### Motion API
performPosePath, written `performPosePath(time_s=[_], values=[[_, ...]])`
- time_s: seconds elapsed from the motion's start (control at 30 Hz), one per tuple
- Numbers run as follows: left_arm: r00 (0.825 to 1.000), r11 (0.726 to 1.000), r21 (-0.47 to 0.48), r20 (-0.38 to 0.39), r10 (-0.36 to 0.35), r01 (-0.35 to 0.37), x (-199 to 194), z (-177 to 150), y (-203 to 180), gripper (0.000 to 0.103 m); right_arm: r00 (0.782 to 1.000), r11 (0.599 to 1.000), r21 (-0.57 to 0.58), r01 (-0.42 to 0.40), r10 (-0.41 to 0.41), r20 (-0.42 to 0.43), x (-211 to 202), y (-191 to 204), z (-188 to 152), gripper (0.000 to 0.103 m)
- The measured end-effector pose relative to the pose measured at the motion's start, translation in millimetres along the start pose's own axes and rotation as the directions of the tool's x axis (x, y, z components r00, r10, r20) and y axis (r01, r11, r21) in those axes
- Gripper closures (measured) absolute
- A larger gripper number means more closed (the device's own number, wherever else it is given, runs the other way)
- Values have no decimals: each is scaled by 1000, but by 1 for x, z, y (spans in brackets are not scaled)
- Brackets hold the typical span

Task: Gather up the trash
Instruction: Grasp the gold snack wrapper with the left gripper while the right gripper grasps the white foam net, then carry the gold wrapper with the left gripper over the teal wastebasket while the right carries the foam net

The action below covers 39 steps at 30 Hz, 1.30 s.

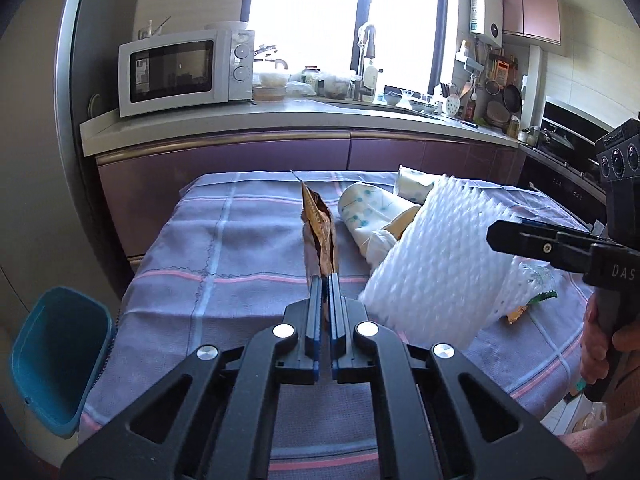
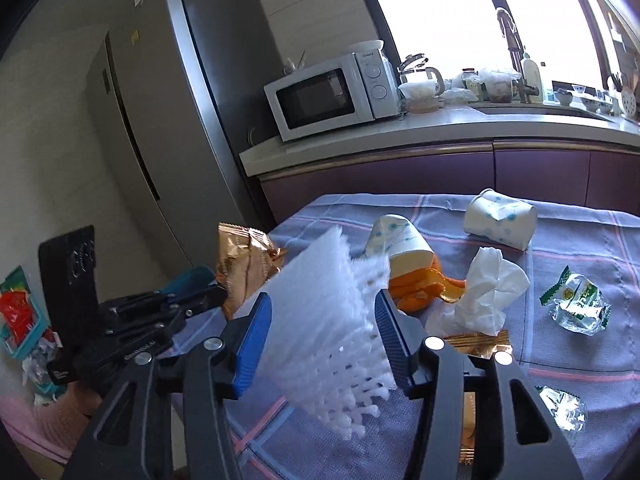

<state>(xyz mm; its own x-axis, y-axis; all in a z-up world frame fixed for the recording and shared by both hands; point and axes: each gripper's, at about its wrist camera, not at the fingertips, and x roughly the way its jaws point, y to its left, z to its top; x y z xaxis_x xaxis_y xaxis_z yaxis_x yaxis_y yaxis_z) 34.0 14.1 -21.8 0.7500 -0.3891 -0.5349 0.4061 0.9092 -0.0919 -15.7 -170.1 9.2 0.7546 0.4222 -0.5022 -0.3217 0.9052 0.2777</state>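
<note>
The left gripper [image 1: 325, 280] pinches a crinkled, shiny brown snack bag [image 1: 318, 236] edge-on, its jaws almost together. The right gripper [image 2: 324, 312] has a white foam net [image 2: 320, 320], ribbed and full of holes, between its blue grooved pads [image 2: 254, 340]; the jaws stand half apart. Both things hang above the checked purple tablecloth [image 1: 224, 240]. Farther on lie two dotted paper cups [image 2: 500, 218], a crumpled tissue [image 2: 488, 292], orange peel [image 2: 416, 288] and two clear green-printed wrappers [image 2: 580, 304]. A blue plastic bin [image 1: 60, 356] stands left of the table. A white microwave [image 1: 184, 70] sits beyond.
</note>
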Motion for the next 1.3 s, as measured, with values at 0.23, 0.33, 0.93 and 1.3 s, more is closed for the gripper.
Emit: performPosePath(time_s=[0.23, 0.33, 0.93, 1.3], values=[[1000, 999, -35, -19, 16, -17, -2, -14, 18, 100, 994, 999, -46, 3, -8, -105, 24, 14, -12, 58], [1000, 999, -47, -20, 15, -16, -1, -17, 22, 100, 990, 999, -28, 24, -28, -140, 31, 10, -18, 51], [1000, 995, -95, -15, 14, -15, -3, -23, 37, 101, 985, 999, 31, 11, -6, -175, 44, -6, -22, 72], [999, 994, -102, 16, 46, -44, -23, -24, 48, 102, 994, 997, -31, -70, 67, -85, 25, 18, -2, 98]])
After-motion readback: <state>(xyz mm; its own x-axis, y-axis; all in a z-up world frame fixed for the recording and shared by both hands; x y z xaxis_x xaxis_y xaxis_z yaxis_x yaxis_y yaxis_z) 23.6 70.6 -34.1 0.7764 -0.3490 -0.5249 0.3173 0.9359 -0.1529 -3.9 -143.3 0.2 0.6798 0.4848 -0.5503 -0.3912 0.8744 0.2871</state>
